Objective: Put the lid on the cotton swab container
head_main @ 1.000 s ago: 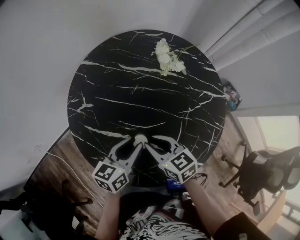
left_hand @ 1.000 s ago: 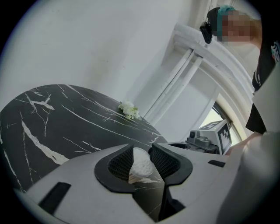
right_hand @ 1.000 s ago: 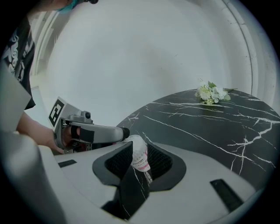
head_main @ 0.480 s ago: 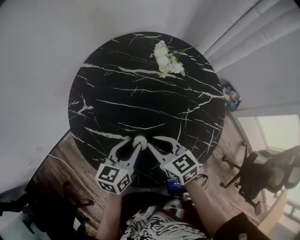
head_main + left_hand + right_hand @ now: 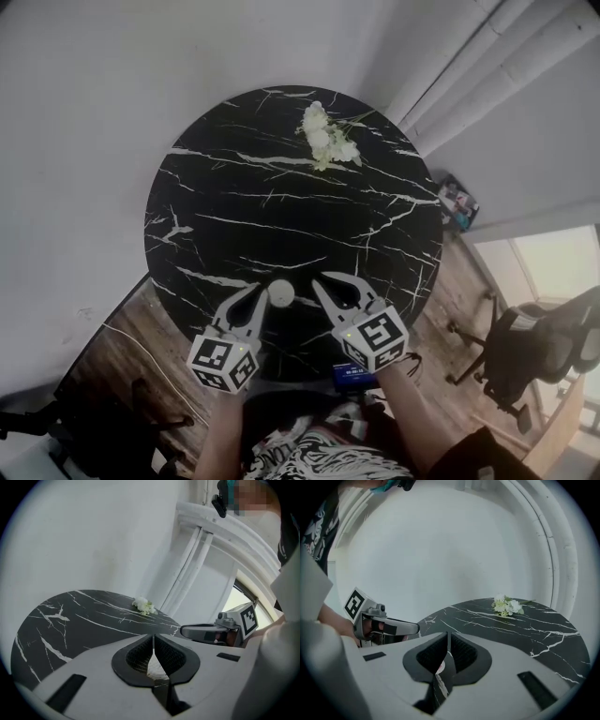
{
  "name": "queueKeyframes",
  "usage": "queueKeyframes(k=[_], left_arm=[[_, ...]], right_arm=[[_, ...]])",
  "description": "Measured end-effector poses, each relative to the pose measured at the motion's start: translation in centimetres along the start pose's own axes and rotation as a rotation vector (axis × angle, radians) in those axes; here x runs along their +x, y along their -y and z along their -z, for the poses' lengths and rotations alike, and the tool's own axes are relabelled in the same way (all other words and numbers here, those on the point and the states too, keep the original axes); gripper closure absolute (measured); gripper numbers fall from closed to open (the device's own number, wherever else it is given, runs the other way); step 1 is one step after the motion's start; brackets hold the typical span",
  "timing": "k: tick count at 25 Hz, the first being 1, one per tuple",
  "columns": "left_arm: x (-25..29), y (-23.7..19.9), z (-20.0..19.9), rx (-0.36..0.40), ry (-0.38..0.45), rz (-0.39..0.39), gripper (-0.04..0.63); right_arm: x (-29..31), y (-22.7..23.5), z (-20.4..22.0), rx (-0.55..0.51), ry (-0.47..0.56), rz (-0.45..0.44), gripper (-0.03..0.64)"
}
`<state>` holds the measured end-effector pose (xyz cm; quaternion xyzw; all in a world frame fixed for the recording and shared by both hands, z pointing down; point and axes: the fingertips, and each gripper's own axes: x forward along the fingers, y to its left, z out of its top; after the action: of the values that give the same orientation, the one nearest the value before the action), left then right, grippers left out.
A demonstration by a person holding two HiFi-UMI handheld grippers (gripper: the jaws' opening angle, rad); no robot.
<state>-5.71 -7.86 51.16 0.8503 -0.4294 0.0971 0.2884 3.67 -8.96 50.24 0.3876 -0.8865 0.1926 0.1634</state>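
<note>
A small round white cotton swab container (image 5: 280, 293) stands on the black marble table (image 5: 281, 197) near its front edge. My left gripper (image 5: 262, 295) lies just left of it, tips close beside its rim. Its jaws have just been closing and now meet with nothing between them (image 5: 153, 638). Something white (image 5: 156, 668) shows through the gap behind the tips. My right gripper (image 5: 318, 279) hangs a little to the right of the container, apart from it, jaws shut and empty (image 5: 448, 635). Whether the lid is on, I cannot make out.
A bunch of white flowers (image 5: 325, 134) lies at the table's far edge. Pale walls and a long curtain (image 5: 487, 66) surround the table. On the wooden floor to the right are an office chair (image 5: 539, 342) and a small box (image 5: 459, 202).
Both grippers have drawn back from the container, which now stands free between them. The left jaws went from wide open around it to shut. The right gripper moved up and to the right.
</note>
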Motion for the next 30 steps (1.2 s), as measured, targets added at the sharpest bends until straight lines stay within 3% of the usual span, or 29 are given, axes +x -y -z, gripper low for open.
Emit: queueKeyframes(k=[10, 17, 21, 25, 30], left_arm=[[-1.9, 1.7, -1.7, 0.129, 0.010, -0.048, 0.581], [-4.6, 2.5, -3.7, 0.199, 0.090, -0.134, 0.581], [-6.2, 3.8, -5.4, 0.168, 0.182, -0.122, 0.583], [-6.5, 5.3, -5.9, 0.254, 0.166, -0.134, 0.583], [-7.9, 5.9, -7.5, 0.326, 0.239, -0.209, 0.582]], right_arm=[[-2.4, -2.4, -1.9, -0.069, 0.055, 0.001, 0.589], [-4.5, -3.9, -4.0, -0.080, 0.126, 0.024, 0.591], [-5.6, -4.9, -5.3, -0.096, 0.161, 0.024, 0.591], [-6.5, -5.3, -6.4, -0.115, 0.186, 0.038, 0.591], [-8.0, -5.6, -7.1, -0.113, 0.221, 0.062, 0.591]])
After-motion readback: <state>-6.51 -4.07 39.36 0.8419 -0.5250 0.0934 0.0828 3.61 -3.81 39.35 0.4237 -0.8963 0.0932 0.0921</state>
